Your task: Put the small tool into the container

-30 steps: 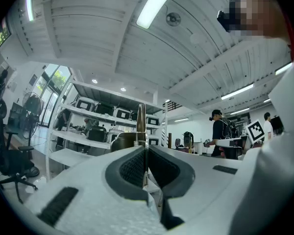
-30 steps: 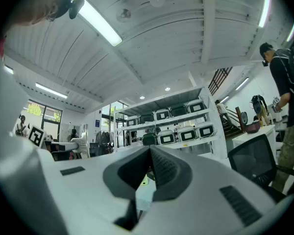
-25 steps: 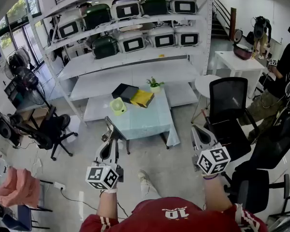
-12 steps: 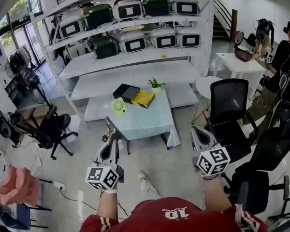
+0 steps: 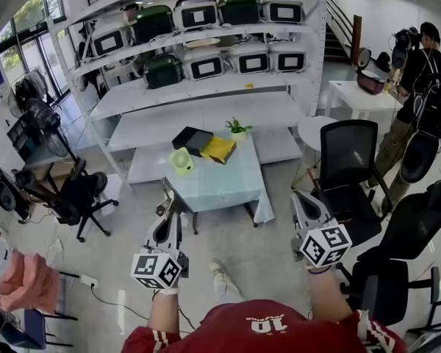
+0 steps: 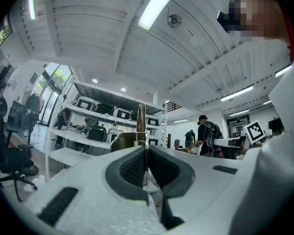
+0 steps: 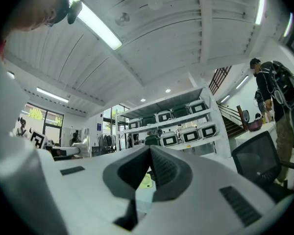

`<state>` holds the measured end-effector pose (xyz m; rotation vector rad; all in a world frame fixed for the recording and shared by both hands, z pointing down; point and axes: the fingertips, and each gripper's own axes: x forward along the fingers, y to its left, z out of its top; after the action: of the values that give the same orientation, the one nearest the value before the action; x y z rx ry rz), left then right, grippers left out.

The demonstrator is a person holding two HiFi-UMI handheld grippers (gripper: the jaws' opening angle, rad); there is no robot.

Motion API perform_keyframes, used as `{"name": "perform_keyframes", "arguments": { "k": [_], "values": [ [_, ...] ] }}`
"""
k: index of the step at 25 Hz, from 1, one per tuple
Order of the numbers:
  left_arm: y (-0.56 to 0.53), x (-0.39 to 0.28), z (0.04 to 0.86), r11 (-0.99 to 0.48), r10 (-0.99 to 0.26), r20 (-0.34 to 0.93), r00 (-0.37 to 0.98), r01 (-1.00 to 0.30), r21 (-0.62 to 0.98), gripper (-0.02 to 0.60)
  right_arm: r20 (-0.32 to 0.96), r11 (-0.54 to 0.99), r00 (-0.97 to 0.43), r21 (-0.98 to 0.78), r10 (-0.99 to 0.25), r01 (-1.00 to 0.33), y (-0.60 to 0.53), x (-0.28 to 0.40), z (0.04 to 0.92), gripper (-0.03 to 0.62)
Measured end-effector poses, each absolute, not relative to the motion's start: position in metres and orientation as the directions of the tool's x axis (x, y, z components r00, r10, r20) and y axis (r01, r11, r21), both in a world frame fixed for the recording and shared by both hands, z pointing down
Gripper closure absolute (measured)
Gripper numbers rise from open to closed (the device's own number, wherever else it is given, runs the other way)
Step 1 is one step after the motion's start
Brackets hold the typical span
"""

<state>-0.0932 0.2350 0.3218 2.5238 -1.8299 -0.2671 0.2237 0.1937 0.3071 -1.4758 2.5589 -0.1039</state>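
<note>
A thin brownish metal tool [image 6: 141,121] stands up from between the jaws of my left gripper [image 6: 146,148], which is shut on it. In the head view that left gripper [image 5: 166,191] hangs over the floor just short of the low table's near left corner. My right gripper [image 5: 297,197] is level with it off the table's near right corner; its jaws meet at the tip with nothing between them [image 7: 150,148]. A yellow-green container [image 5: 180,160] sits on the left of the table [image 5: 220,186], and the right gripper view shows that container [image 7: 146,181] below the jaws.
The table also carries a black box [image 5: 189,140], a yellow flat item [image 5: 217,150] and a small potted plant [image 5: 237,129]. Behind it stand white shelves [image 5: 198,87] with cases. Black office chairs [image 5: 349,160] are at my right, another chair [image 5: 77,197] at my left. A person [image 5: 419,79] stands far right.
Both grippers have stayed where they were. The person at the far right has shifted and turned beside the white table.
</note>
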Motion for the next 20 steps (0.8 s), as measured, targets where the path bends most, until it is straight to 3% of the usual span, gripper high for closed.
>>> {"name": "perform_keyframes", "arguments": {
  "k": [20],
  "values": [
    [0.243, -0.067, 0.314, -0.378, -0.919, -0.139, 0.369, -0.925, 0.045, 0.580, -0.104, 0.507, -0.497, -0.141, -0.862, -0.850, 0.201, 0.228, 0.312, 0.589]
  ]
}}
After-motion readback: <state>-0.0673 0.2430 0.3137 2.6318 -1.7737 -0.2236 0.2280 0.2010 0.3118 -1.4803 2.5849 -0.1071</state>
